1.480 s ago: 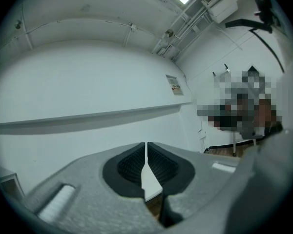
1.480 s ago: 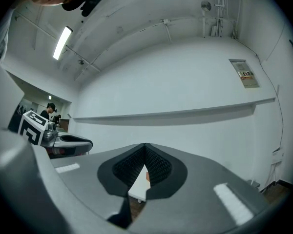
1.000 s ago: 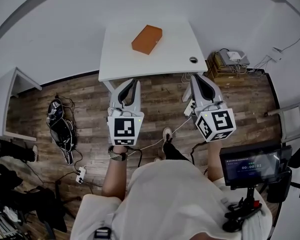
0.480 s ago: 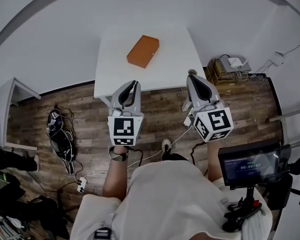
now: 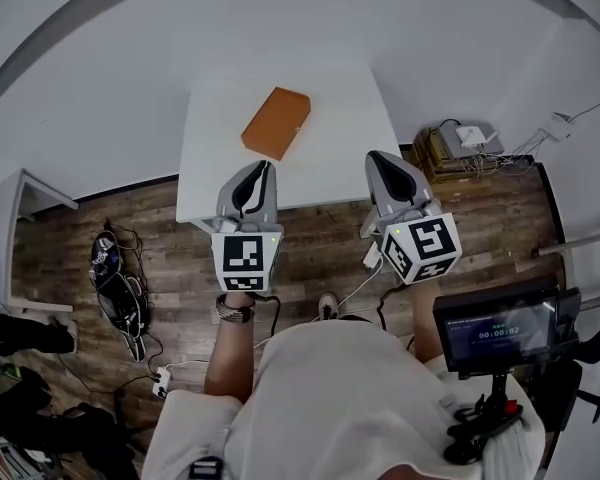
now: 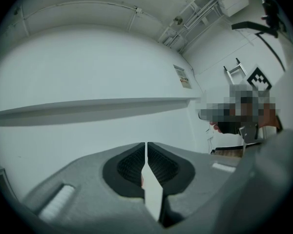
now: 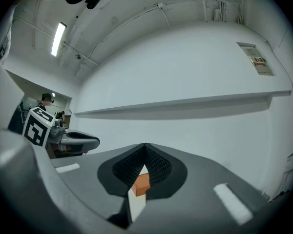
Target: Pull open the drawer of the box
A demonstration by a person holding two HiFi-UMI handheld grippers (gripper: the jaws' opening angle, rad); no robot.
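**A:** What could go wrong from here?

**B:** This is a judgement. The orange box (image 5: 276,123) lies loose on the white table (image 5: 340,158), so a pull on its drawer may drag the whole box toward the table's edge unless the other claw braces it; the drawer front cannot be made out from the head view, so a claw may land on the wrong face; both claws would also have to part before either can grip.

**A:** How are the claws held, and where is the box?

**B:** The left claw (image 5: 264,166) and the right claw (image 5: 373,156) hover side by side over the table's near edge, both pointing toward 12 o'clock; each has its two jaws pressed together, with nothing clamped; the box sits near the table's middle, a little left, at 12 o'clock from the left claw and about 10 o'clock from the right claw, well apart from both; in the right gripper view it shows only as an orange patch beyond the closed tips.
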